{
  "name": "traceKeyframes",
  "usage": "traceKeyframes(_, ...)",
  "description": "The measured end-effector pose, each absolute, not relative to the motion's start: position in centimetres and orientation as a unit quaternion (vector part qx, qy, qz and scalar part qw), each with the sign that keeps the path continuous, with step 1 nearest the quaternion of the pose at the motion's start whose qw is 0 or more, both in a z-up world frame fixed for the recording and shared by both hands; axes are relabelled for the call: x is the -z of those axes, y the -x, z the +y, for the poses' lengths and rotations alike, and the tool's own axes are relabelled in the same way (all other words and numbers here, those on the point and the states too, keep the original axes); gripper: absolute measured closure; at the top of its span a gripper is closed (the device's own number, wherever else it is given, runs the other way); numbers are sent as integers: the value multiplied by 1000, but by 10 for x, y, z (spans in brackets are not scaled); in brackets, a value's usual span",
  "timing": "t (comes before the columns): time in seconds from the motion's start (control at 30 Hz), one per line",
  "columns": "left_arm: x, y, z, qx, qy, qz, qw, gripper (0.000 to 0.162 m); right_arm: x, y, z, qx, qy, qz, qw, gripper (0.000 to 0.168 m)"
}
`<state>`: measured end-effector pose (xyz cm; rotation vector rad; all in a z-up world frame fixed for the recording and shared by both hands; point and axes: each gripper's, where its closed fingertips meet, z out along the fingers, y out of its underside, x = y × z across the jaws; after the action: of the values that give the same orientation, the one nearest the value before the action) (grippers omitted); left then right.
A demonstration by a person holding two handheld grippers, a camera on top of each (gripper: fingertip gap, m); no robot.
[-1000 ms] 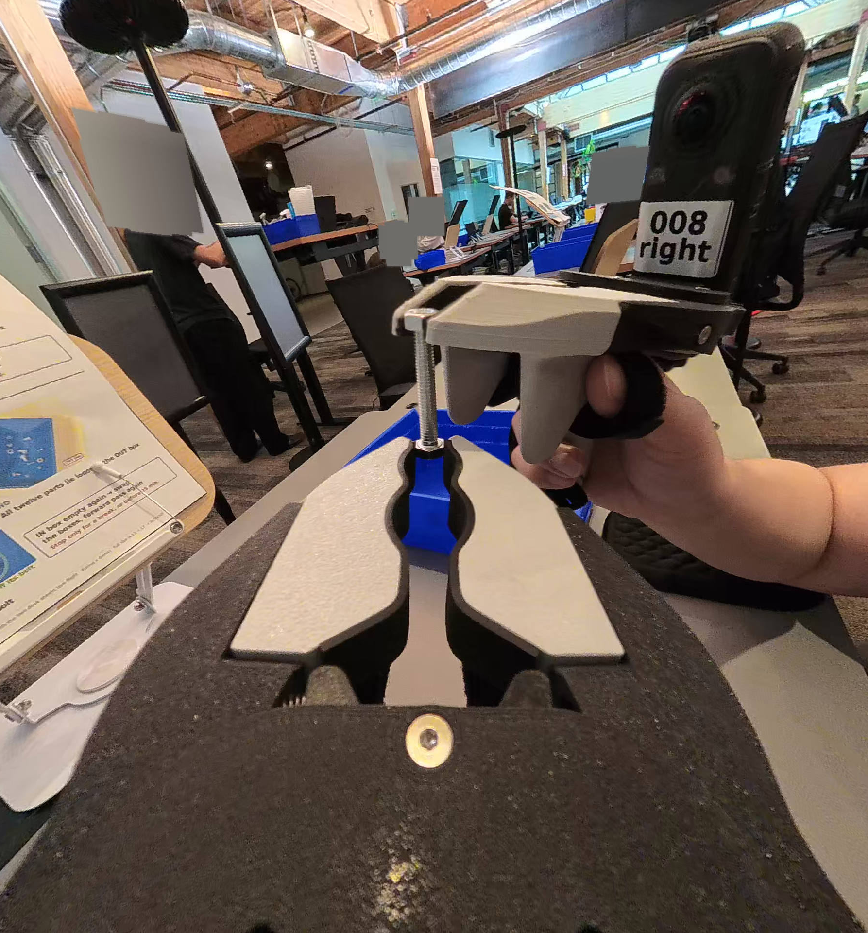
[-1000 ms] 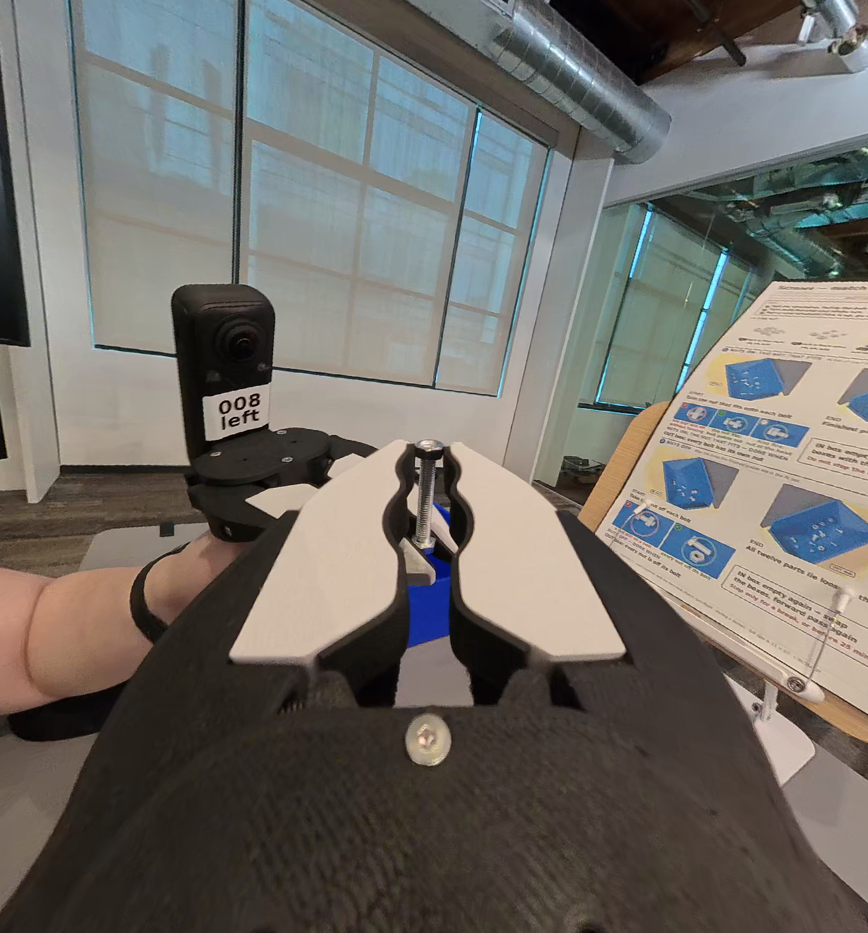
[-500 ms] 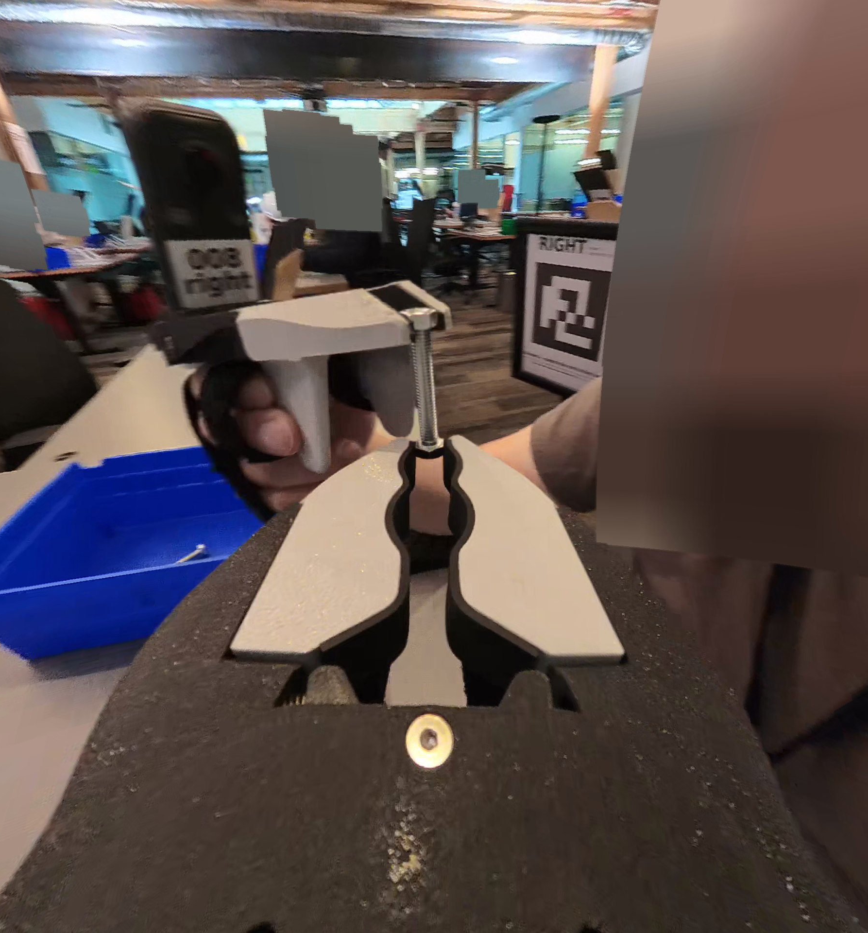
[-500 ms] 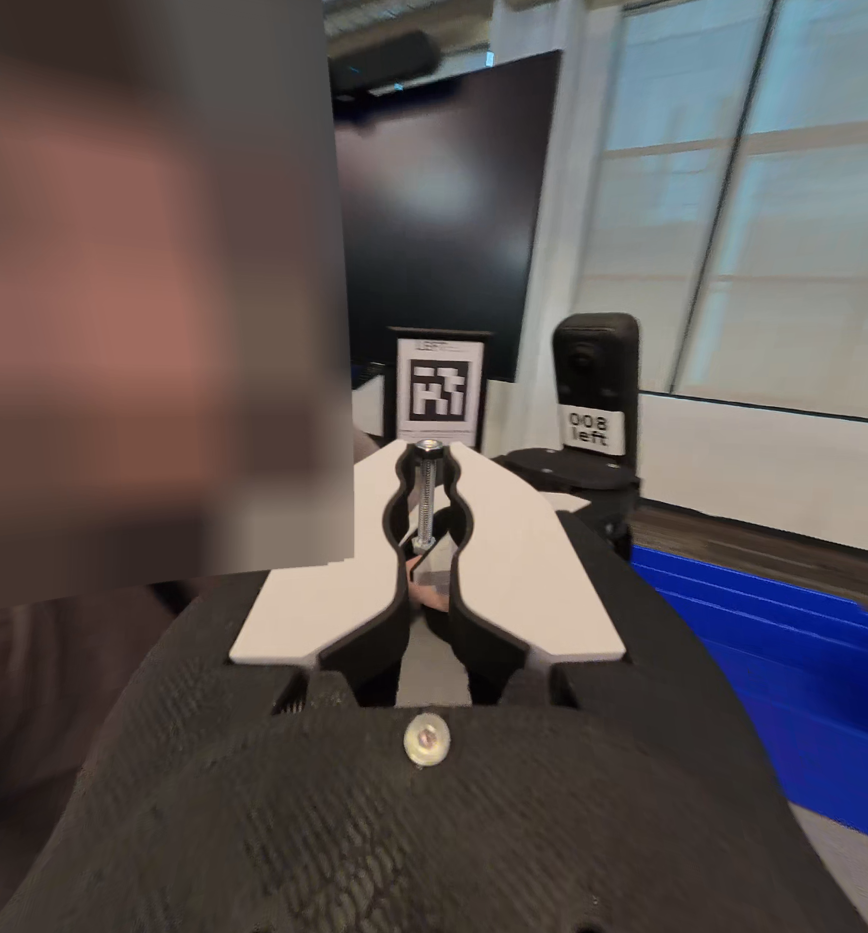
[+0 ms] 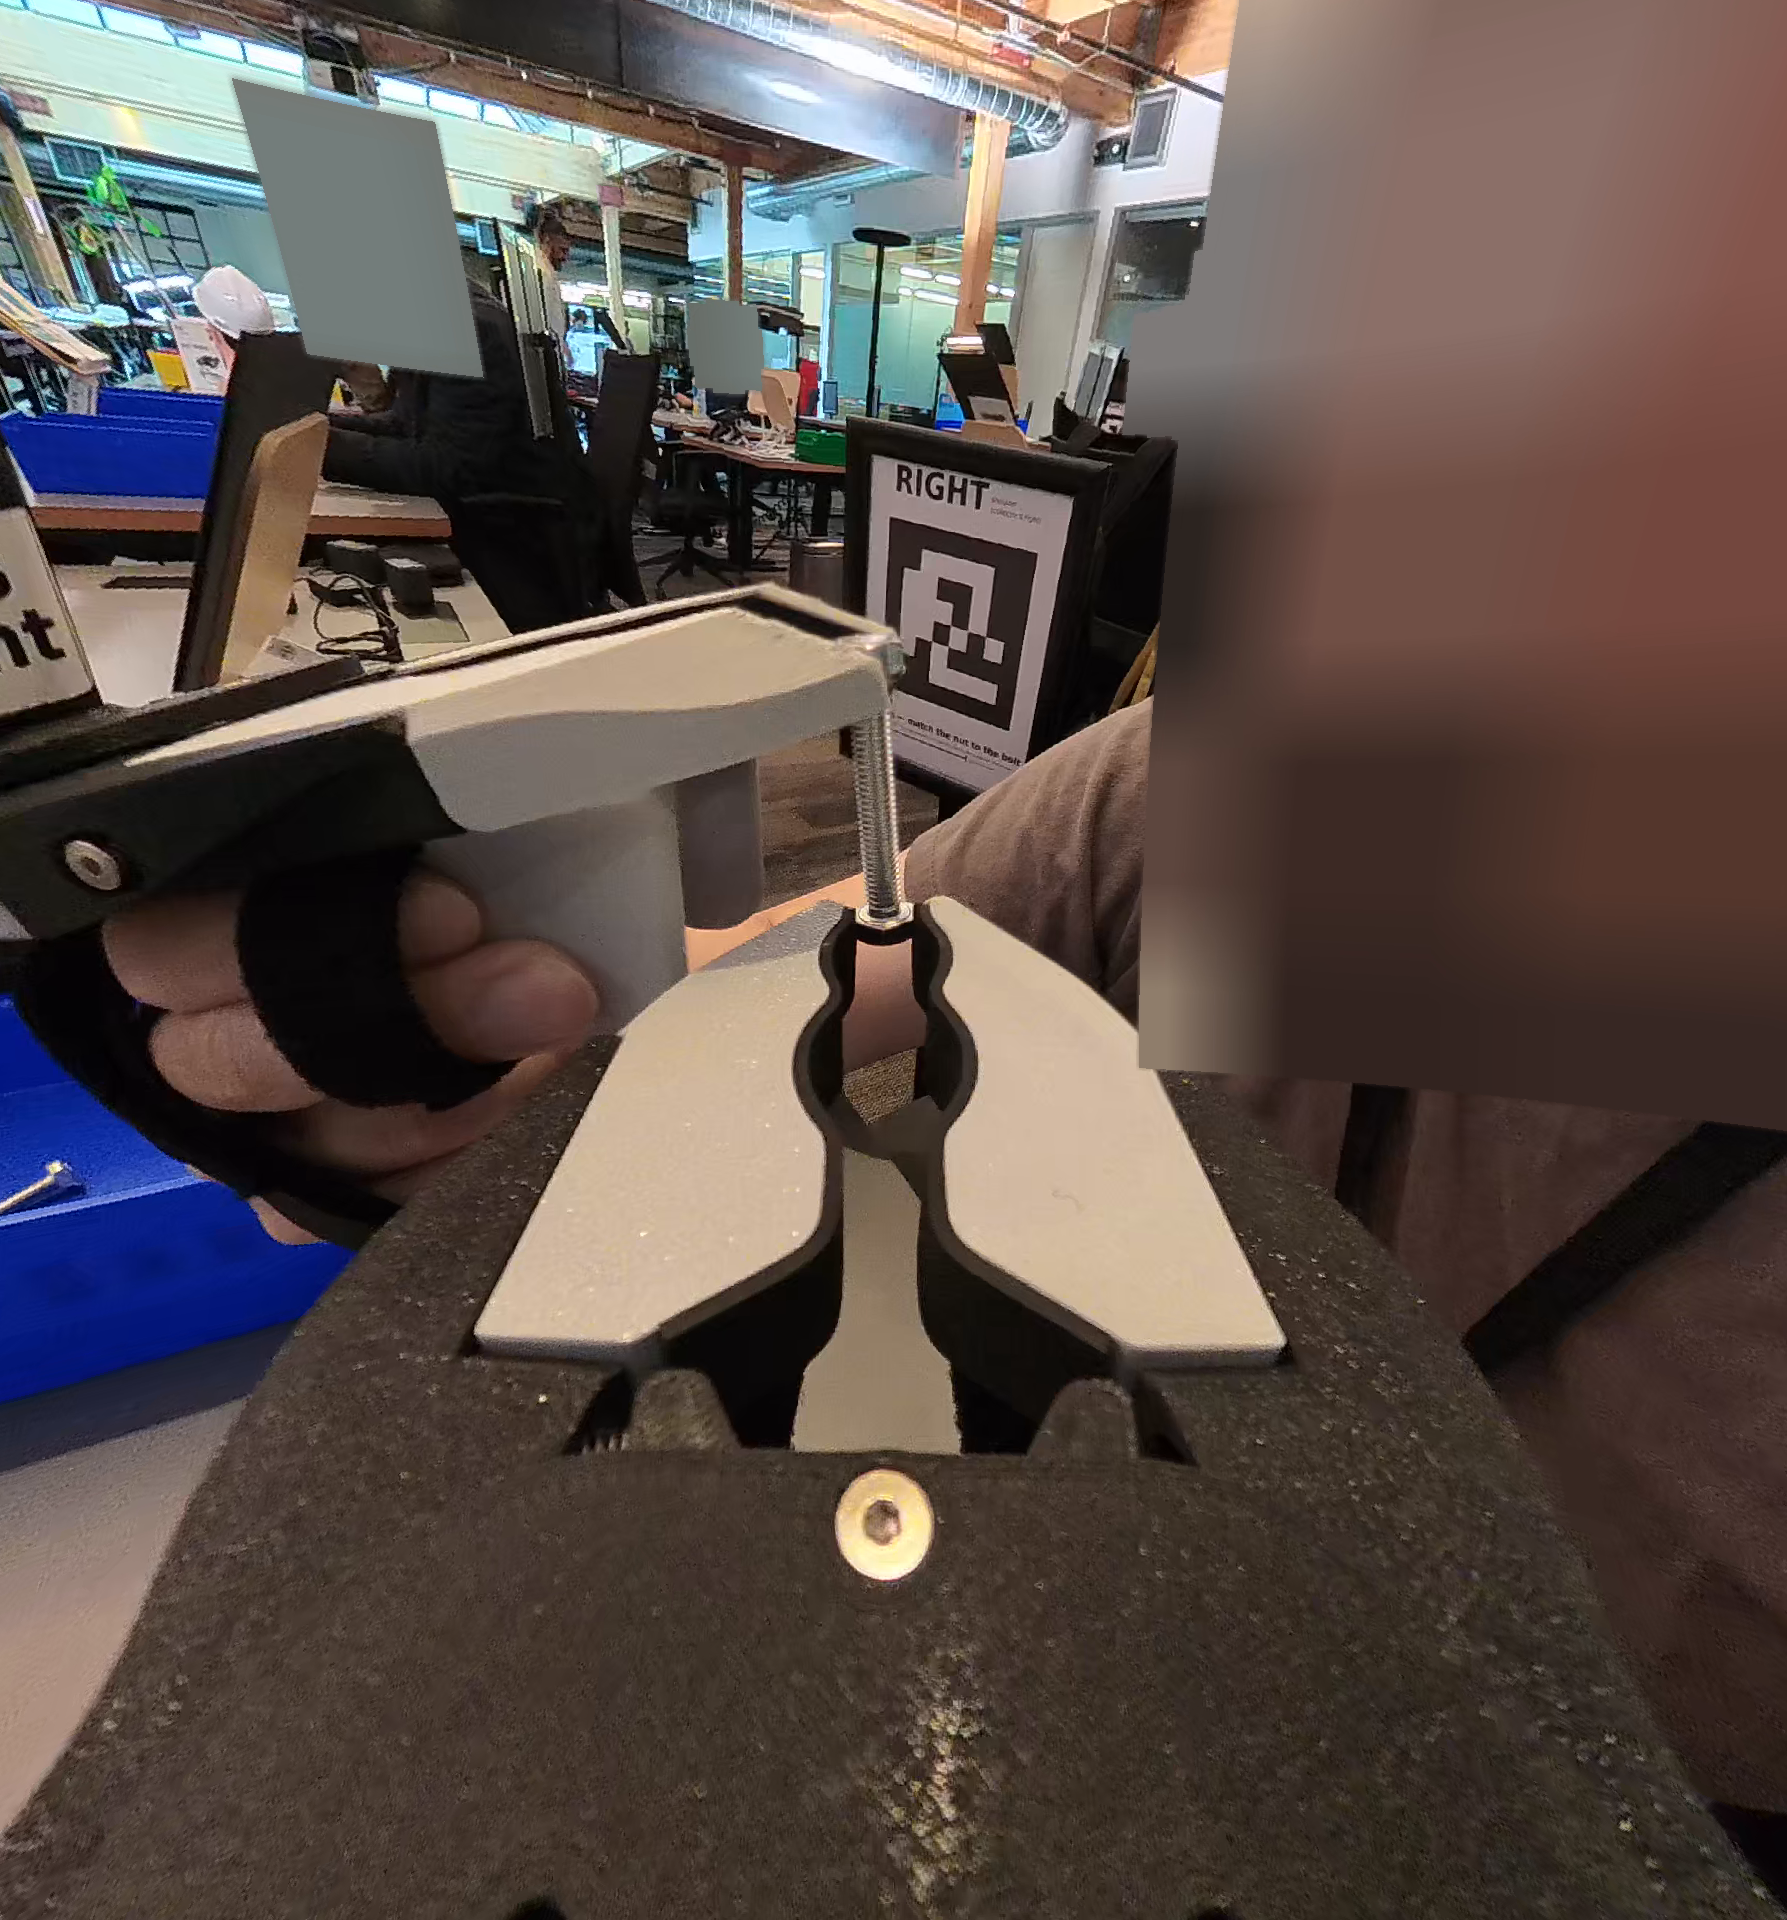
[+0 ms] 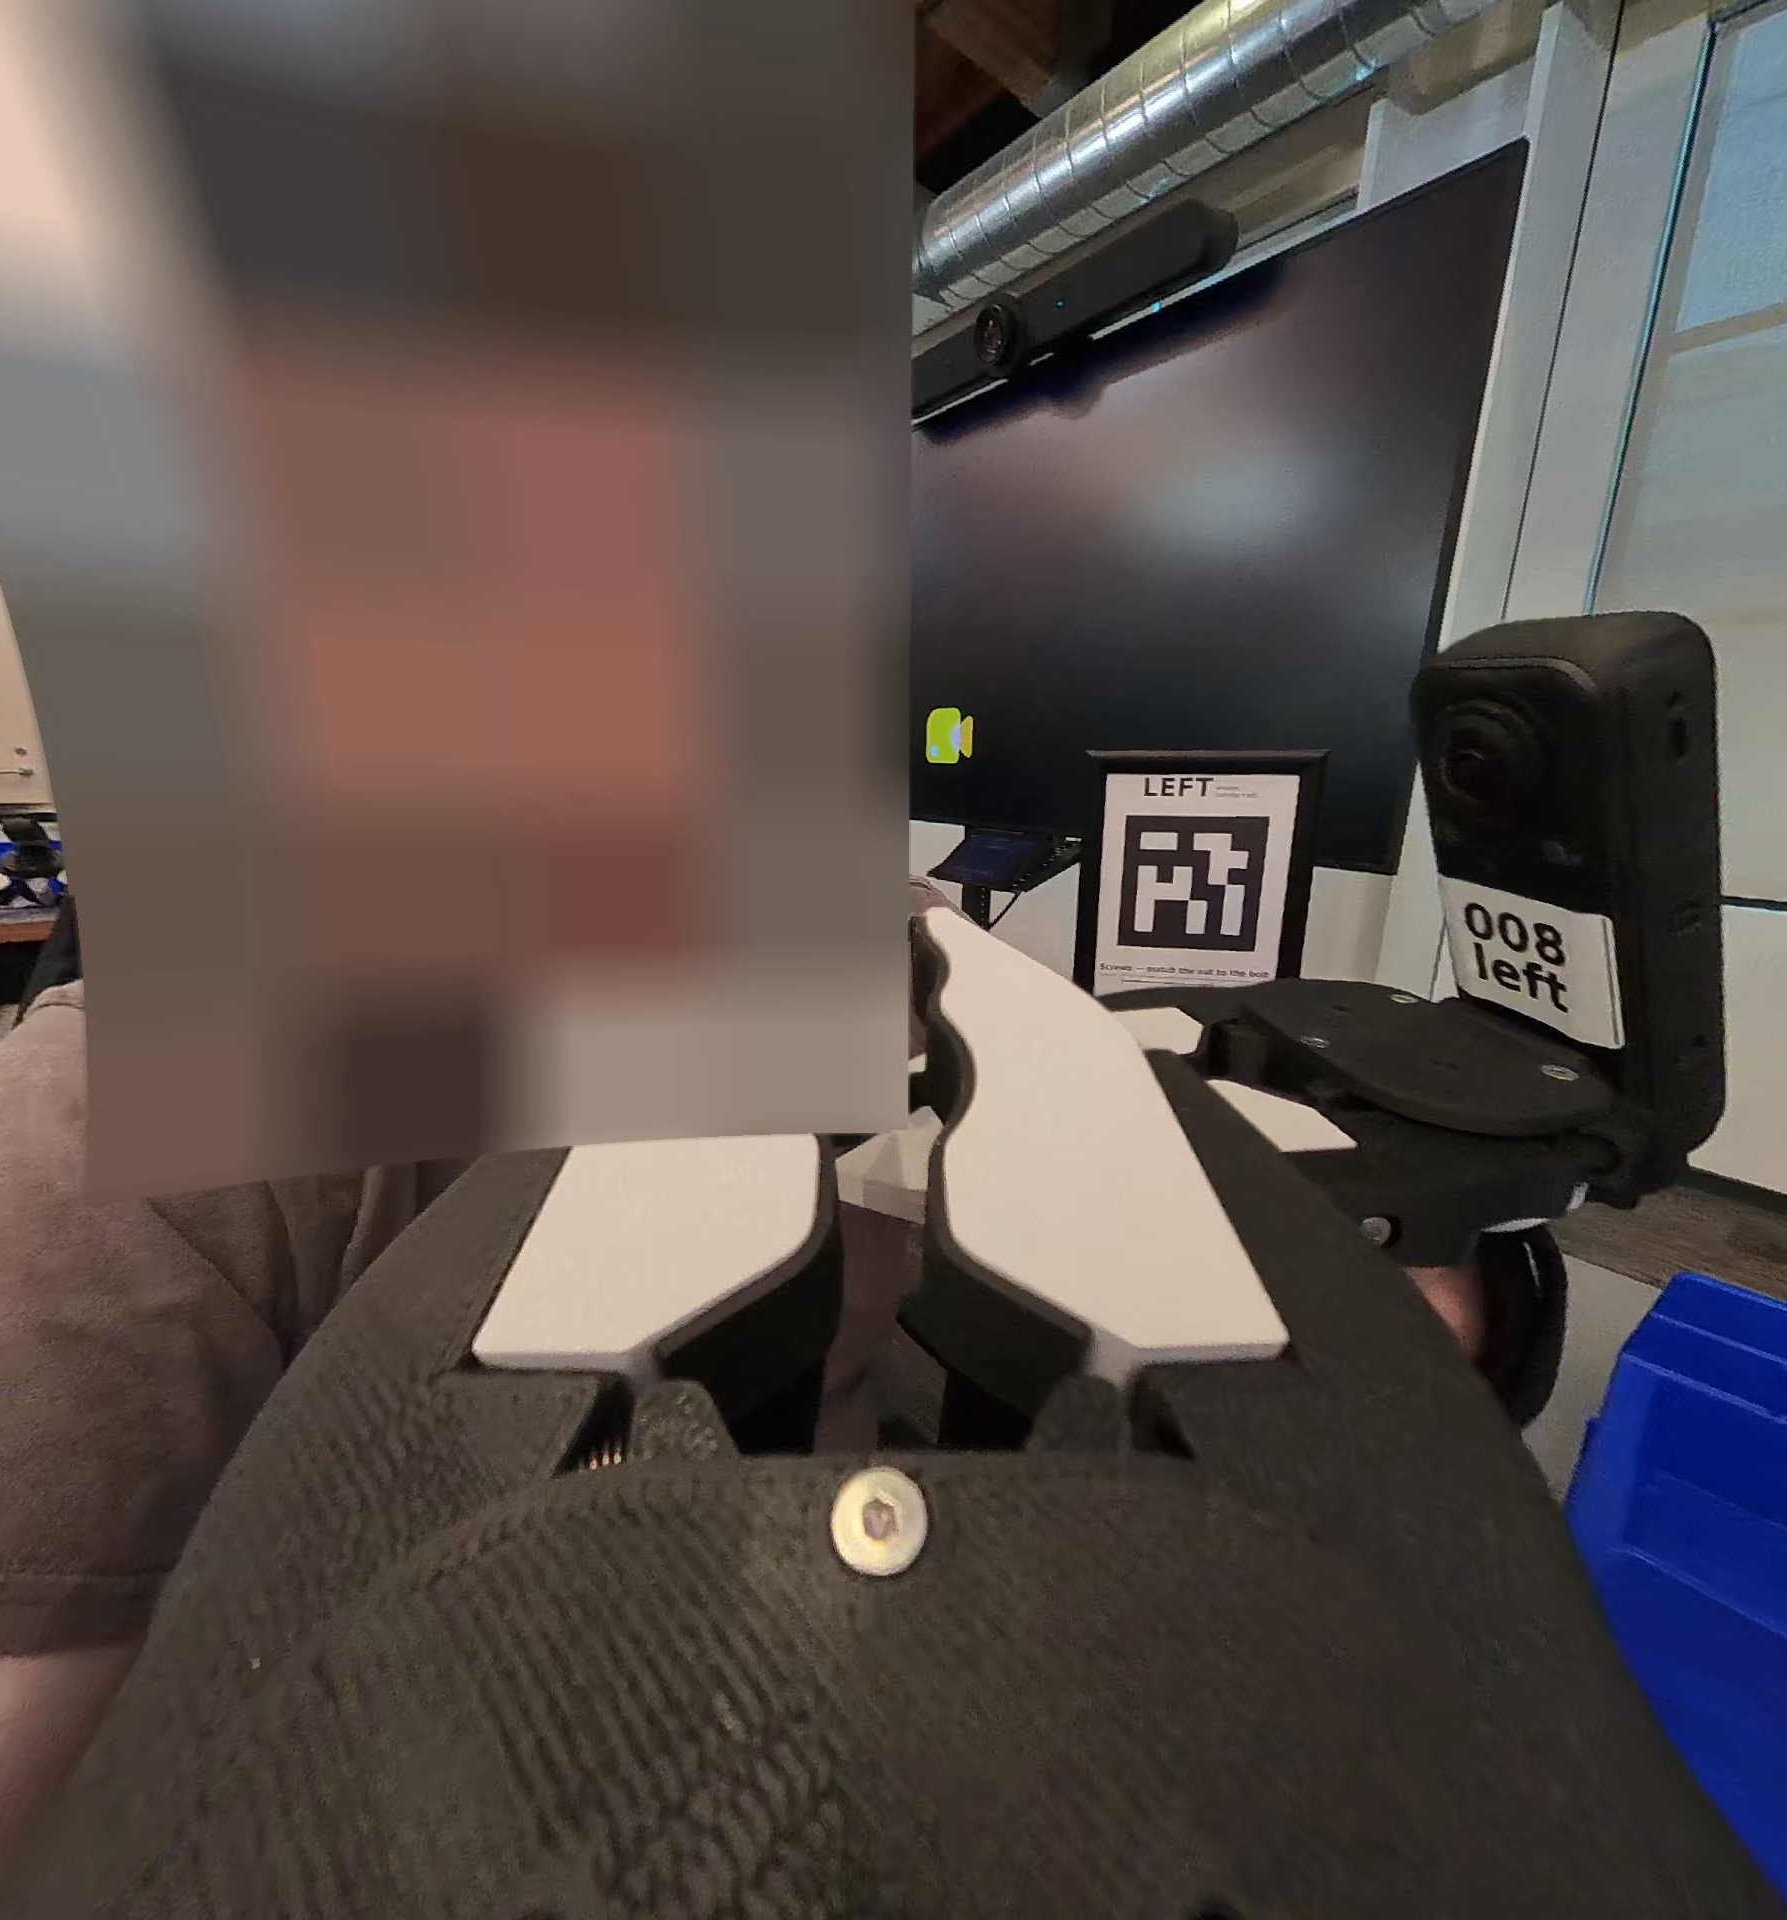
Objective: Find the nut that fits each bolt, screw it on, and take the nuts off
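Note:
My left gripper (image 5: pixel 884 925) is shut on a small steel nut (image 5: pixel 884 914) at its fingertips. A threaded steel bolt (image 5: pixel 881 800) stands upright out of the nut. My right gripper (image 5: pixel 873 655) comes in from the left, held by a hand, and is shut on the bolt's head. In the right wrist view only its right finger (image 6: pixel 1034 1101) shows fully. A blur patch covers the tips and the bolt there. The left gripper's body (image 6: pixel 1388 1081) sits just right of it.
A blue bin (image 5: pixel 89 1309) stands low at the left with a loose bolt (image 5: pixel 32 1190) in it. Its corner also shows in the right wrist view (image 6: pixel 1720 1558). Framed marker signs (image 5: pixel 962 613) (image 6: pixel 1195 873) stand behind. The person's torso is close ahead. My hands' fingertips stand some 5 cm from each other.
Both grippers have swung round together with the bolt and nut, from facing the instruction board and bin to facing the person. Both grips are unchanged.

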<state>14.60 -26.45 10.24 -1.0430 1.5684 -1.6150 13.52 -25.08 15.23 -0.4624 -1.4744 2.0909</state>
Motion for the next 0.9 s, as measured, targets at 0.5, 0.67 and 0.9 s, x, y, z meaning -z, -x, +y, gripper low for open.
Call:
traceKeyframes(0.5,-117,-145,-229,558,435,552,441,152,-169,-129,-215,-710,263,-508,411,125)
traceKeyframes(0.67,-118,-136,-166,420,525,465,575,152,-187,-128,-182,-544,328,-454,625,123)
traceKeyframes(0.9,-114,-123,-133,329,561,411,639,152,-181,-125,-140,-411,449,-348,713,130)
